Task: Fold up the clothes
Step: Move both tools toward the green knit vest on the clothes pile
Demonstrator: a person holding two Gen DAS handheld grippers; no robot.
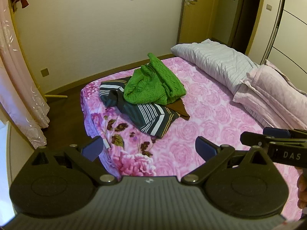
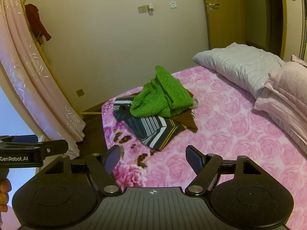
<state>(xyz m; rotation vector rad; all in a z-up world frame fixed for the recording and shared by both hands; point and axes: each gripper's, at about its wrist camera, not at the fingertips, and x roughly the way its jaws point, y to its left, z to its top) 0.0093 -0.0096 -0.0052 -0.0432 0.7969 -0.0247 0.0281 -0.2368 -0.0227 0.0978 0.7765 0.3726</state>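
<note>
No folding is begun yet. Both the left hand-held gripper [image 1: 148, 147] and the right hand-held gripper [image 2: 152, 158] are held wide apart and empty above the bed [image 1: 201, 134]. The green sweater [image 1: 155, 82] is piled on the striped garment [image 1: 145, 115] well ahead; it should be reached first.

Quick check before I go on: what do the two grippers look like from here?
Both are matte black. The left gripper and right gripper each have two angled fingers with dark blue pads, silver pivot screws and a ribbed grey base with round black discs. Seen side-on, the right one reads "DAS", the left one "GenRobot.AI". No cables or sleeves show.
</note>
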